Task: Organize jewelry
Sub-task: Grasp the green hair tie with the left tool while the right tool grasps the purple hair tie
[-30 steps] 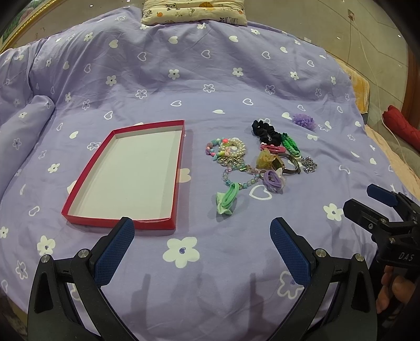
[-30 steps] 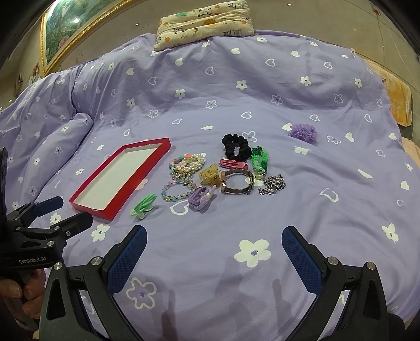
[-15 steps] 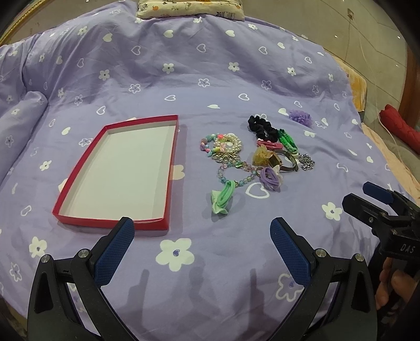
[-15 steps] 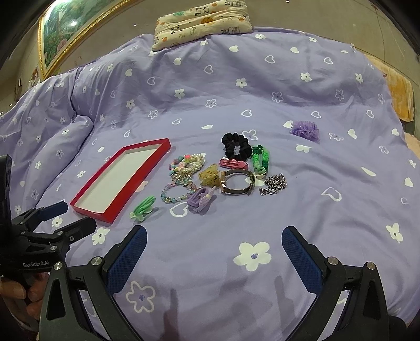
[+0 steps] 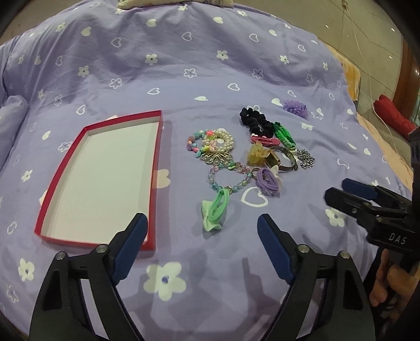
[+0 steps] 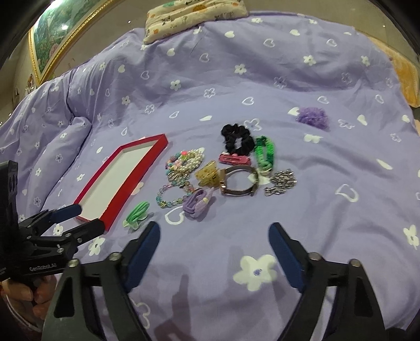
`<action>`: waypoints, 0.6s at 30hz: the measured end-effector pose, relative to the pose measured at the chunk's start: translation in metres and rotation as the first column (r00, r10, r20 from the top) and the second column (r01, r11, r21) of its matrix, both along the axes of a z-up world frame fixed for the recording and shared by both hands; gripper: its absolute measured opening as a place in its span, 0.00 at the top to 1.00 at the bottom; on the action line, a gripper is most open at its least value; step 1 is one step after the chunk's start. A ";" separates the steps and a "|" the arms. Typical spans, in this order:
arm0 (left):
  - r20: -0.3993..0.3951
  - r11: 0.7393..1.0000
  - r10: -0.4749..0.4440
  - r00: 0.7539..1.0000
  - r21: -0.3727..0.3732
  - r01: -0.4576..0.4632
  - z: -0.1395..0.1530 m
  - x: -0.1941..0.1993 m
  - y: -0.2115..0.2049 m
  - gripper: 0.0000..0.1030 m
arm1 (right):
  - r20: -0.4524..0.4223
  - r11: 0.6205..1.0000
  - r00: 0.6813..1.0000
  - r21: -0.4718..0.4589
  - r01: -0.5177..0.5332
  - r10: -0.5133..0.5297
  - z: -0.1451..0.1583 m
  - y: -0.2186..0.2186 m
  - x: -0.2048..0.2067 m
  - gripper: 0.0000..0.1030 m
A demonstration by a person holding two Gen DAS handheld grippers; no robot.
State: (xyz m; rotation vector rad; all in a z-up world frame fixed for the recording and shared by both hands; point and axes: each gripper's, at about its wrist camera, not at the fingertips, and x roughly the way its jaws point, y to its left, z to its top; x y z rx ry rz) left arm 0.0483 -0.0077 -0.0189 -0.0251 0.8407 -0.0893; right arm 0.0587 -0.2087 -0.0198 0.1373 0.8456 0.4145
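Note:
A shallow red tray [image 5: 155,168] with a white, empty floor lies on the purple bedspread; it also shows in the right wrist view [image 6: 115,215]. To its right lies a cluster of jewelry: a green hair tie [image 5: 214,209], a bead bracelet [image 5: 228,177], a pearl bracelet [image 5: 221,140], a purple hair tie [image 5: 267,182], a yellow claw clip [image 5: 258,156], a bangle [image 6: 240,181], a black scrunchie [image 6: 236,139], a silver chain [image 6: 281,182]. My left gripper [image 5: 202,236] is open, just short of the green hair tie. My right gripper [image 6: 214,240] is open, near the purple hair tie [image 6: 197,204].
A purple fluffy flower [image 6: 312,116] lies apart at the far right. A patterned pillow [image 6: 194,15] sits at the head of the bed. A framed picture [image 6: 52,39] leans at the far left. A red cushion [image 5: 393,115] lies beyond the bed's right edge.
Both grippers have moved forward and lower toward the jewelry. The left one now has its left finger over the tray's near corner. Nothing has been taken hold of.

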 end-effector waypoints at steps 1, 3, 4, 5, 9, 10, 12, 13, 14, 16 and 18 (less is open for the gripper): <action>-0.013 1.000 -0.009 1.000 -0.001 0.009 -0.003 0.005 0.000 0.21 | -0.014 1.000 1.000 0.007 -0.014 0.014 -0.003 0.004 0.004 0.27; -0.027 1.000 -0.015 1.000 -0.001 0.015 -0.007 0.011 -0.001 0.25 | -0.033 0.999 0.999 0.016 -0.033 0.034 -0.007 0.011 0.012 0.34; -0.039 1.000 -0.023 0.999 -0.005 0.022 -0.009 0.016 0.000 0.27 | -0.048 0.999 0.998 0.024 -0.043 0.044 -0.011 0.015 0.017 0.40; -0.048 1.000 -0.027 0.998 -0.008 0.027 -0.011 0.019 0.000 0.29 | -0.059 0.998 0.997 0.032 -0.049 0.051 -0.013 0.017 0.022 0.45; -0.080 0.999 -0.044 0.996 -0.021 0.042 -0.021 0.031 0.000 0.31 | -0.103 0.996 0.993 0.061 -0.059 0.065 -0.023 0.025 0.040 0.49; -0.086 0.999 -0.049 0.995 -0.023 0.047 -0.023 0.034 0.000 0.31 | -0.112 0.996 0.991 0.066 -0.060 0.067 -0.025 0.027 0.044 0.50; -0.090 0.998 -0.061 0.994 -0.023 0.059 -0.026 0.038 -0.002 0.31 | -0.121 0.996 0.990 0.066 -0.062 0.069 -0.028 0.031 0.052 0.53; -0.092 0.997 -0.071 0.993 -0.022 0.069 -0.027 0.041 -0.004 0.35 | -0.124 0.996 0.990 0.067 -0.063 0.071 -0.029 0.032 0.056 0.54; -0.095 0.997 -0.078 0.992 -0.021 0.076 -0.029 0.043 -0.005 0.39 | -0.132 0.996 0.989 0.063 -0.063 0.071 -0.031 0.034 0.061 0.56; -0.111 0.996 -0.091 0.990 -0.024 0.089 -0.034 0.049 -0.008 0.45 | -0.148 0.996 0.986 0.065 -0.063 0.072 -0.035 0.036 0.067 0.58; -0.128 0.995 -0.098 0.987 -0.032 0.095 -0.039 0.053 -0.008 0.54 | -0.170 0.996 0.983 0.063 -0.066 0.076 -0.042 0.039 0.074 0.62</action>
